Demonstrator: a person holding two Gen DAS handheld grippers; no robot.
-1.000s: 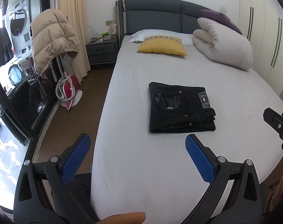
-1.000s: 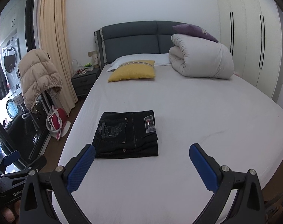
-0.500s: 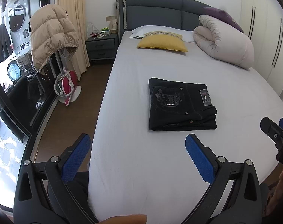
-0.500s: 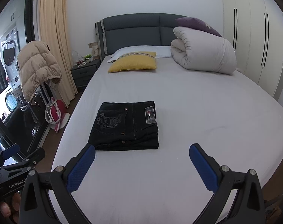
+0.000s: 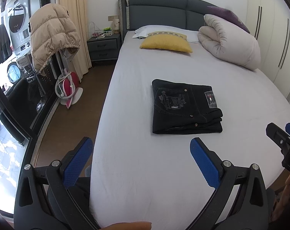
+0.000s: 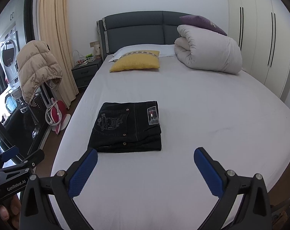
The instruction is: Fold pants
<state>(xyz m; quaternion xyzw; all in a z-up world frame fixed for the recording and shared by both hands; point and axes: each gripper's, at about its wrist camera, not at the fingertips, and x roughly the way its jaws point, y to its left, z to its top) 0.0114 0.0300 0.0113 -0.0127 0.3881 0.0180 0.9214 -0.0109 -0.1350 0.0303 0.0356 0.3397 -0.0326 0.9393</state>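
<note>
The black pants [image 5: 185, 107] lie folded into a neat rectangle on the white bed [image 5: 164, 172], back pocket and label up. They also show in the right wrist view [image 6: 125, 127]. My left gripper [image 5: 141, 151] is open and empty, held above the bed's near edge, short of the pants. My right gripper [image 6: 145, 160] is open and empty, just in front of the pants. The right gripper shows at the right edge of the left wrist view [image 5: 282, 140], and the left gripper at the lower left of the right wrist view [image 6: 16, 164].
A yellow pillow [image 5: 166, 43] and a rolled white duvet [image 5: 231, 42] lie at the head of the bed. A beige jacket [image 5: 51, 36] hangs on a stand left of the bed, beside a nightstand [image 5: 103, 48]. Wardrobes [image 6: 259, 38] line the right wall.
Both grippers have tilted and drawn slightly, so the pants sit a little higher and nearer in view. The pants have not moved. Both grippers stay open.
</note>
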